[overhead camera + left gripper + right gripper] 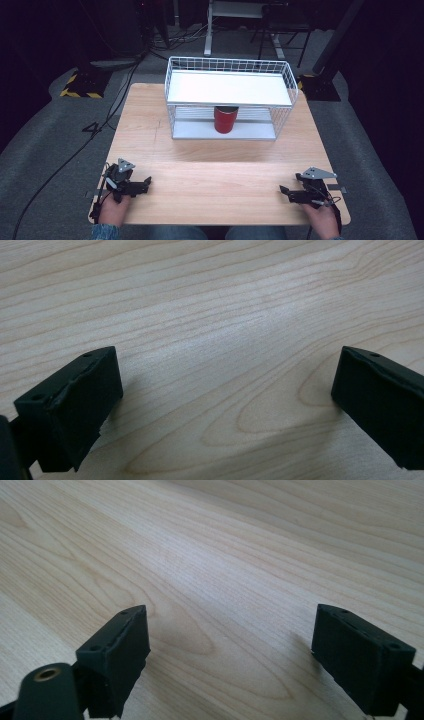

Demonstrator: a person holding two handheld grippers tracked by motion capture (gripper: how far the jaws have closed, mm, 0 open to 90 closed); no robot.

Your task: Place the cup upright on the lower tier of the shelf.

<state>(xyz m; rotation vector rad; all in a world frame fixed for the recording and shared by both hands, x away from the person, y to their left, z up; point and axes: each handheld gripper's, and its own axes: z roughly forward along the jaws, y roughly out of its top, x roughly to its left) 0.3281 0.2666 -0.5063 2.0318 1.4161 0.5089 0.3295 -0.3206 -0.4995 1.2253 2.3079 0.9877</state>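
On the lower shelf of the white wire rack (282, 95), a red cylindrical cup (225, 119) stands upright, long axis vertical. Both tongs, left (146, 183) and right (284, 192), rest open on the light wooden table (220, 170), tips pointing inward.

Left claw (225, 390) jaws spread wide over bare wooden table (215, 305)

Black hand-held gripper (146, 183) bodies, grey triangular plates, denim cuff (105, 232).
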